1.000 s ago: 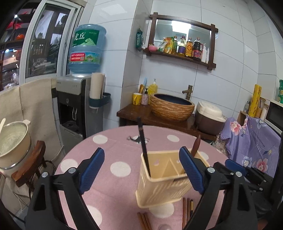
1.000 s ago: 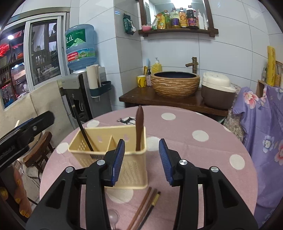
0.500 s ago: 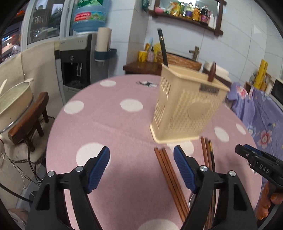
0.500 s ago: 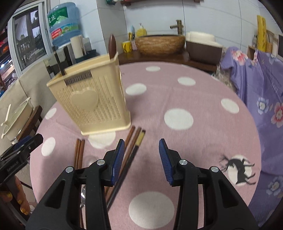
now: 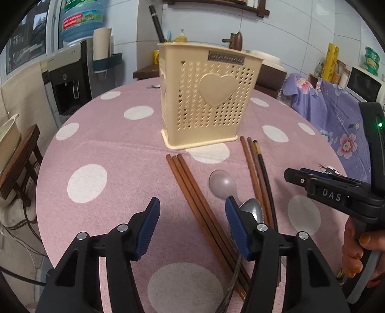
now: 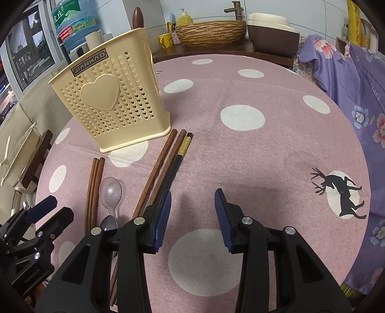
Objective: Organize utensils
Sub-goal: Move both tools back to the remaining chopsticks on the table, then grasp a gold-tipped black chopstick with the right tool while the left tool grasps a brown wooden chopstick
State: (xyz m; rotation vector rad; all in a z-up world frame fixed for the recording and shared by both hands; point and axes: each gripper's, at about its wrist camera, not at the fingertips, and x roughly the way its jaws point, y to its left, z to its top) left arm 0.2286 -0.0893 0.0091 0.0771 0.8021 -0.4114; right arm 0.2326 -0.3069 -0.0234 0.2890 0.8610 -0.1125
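A cream perforated utensil holder point(image 5: 207, 96) point(image 6: 113, 106) stands on the pink dotted table, with a black chopstick point(image 5: 156, 21) and a brown handle point(image 6: 138, 14) sticking out of it. In front of it lie brown chopsticks point(image 5: 199, 207) point(image 6: 93, 187), a second bundle of brown and black chopsticks point(image 5: 258, 178) point(image 6: 166, 168), a clear plastic spoon point(image 5: 222, 184) point(image 6: 111, 190) and a metal spoon point(image 5: 252, 211) point(image 6: 108, 222). My left gripper point(image 5: 192, 221) is open and empty, low over the brown chopsticks. My right gripper point(image 6: 192, 216) is open and empty, just right of the second bundle.
The round table point(image 6: 264, 149) has a pink cloth with white dots and a deer print point(image 6: 336, 190). A water dispenser point(image 5: 72, 72) and a wooden stool with a pot point(image 5: 14, 154) stand to the left. A purple flowered cloth point(image 6: 356, 77) lies to the right.
Both grippers have dropped from above the holder to just over the table in front of it. The chopsticks and spoons have come into close view. Both stay open.
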